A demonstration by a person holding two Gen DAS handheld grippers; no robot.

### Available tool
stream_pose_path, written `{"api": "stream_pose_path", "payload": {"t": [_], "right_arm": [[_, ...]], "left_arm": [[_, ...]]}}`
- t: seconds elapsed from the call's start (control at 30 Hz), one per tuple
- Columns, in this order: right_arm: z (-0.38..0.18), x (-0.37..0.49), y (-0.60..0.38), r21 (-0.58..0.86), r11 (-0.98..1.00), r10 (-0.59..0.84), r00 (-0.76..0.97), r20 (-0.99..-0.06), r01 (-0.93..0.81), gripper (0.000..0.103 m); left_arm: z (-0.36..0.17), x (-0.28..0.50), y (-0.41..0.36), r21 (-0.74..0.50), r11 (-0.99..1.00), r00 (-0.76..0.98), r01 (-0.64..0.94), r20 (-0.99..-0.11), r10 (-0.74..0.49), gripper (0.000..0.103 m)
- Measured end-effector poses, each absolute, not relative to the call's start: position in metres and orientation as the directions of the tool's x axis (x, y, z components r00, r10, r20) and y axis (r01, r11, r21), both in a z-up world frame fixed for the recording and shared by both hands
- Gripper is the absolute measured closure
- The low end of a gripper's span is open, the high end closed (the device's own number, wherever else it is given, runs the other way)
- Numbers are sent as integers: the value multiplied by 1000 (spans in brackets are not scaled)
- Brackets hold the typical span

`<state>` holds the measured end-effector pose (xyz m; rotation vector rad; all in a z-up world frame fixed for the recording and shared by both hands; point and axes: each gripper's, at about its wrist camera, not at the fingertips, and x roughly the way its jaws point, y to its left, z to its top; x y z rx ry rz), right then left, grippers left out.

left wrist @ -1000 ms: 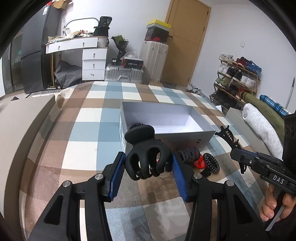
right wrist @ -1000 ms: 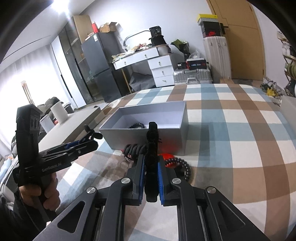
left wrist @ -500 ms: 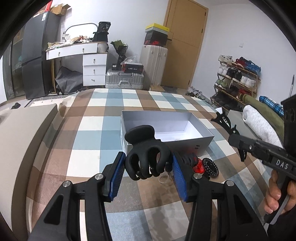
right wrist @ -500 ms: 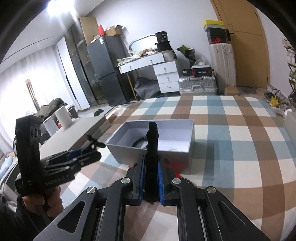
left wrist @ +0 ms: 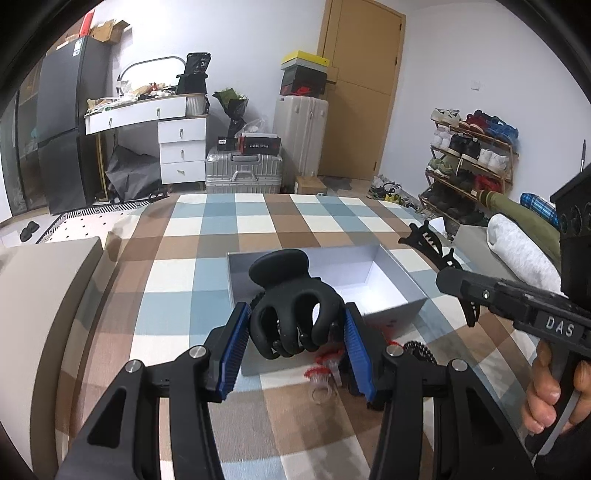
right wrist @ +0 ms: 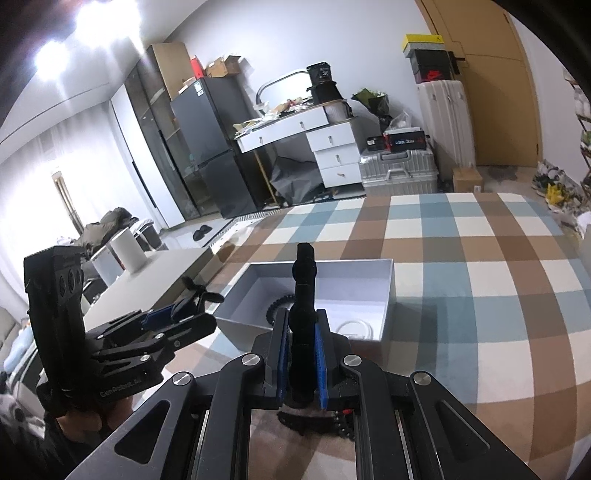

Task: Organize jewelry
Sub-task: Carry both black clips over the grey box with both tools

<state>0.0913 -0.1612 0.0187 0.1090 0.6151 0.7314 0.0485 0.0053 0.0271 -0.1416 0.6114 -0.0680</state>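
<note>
Hair claw (left wrist: 293,306), black, rounded prongs

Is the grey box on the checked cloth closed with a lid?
No, the grey box stands open, a white ring lying inside.

White walls are seen all round, with a tan wooden door (left wrist: 364,88) at the back and bright ceiling light (right wrist: 88,22) glaring at upper left in the right wrist view. A dark fridge (left wrist: 61,122), a white cluttered desk with drawers (left wrist: 162,125), a silver suitcase (left wrist: 243,171) and a white upright suitcase (left wrist: 301,136) topped with stacked shoeboxes (left wrist: 304,74) are lined along the back wall; a loaded shoe rack (left wrist: 469,155) is set against the right wall. The foreground is taken up by a blue, brown and white checked cover (left wrist: 258,221), and white curtains (right wrist: 40,177) are lit at far left.
</note>
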Motion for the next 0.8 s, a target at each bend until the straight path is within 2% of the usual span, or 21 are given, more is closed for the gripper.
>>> {"api": "stream_pose_path", "payload": {"t": [0.8], "right_arm": [[-1,124,-149,380,733,674,524,-521,-564,91]], "left_arm": [[16,90,-2,-143,990,791,3,-606,-90,59]]}}
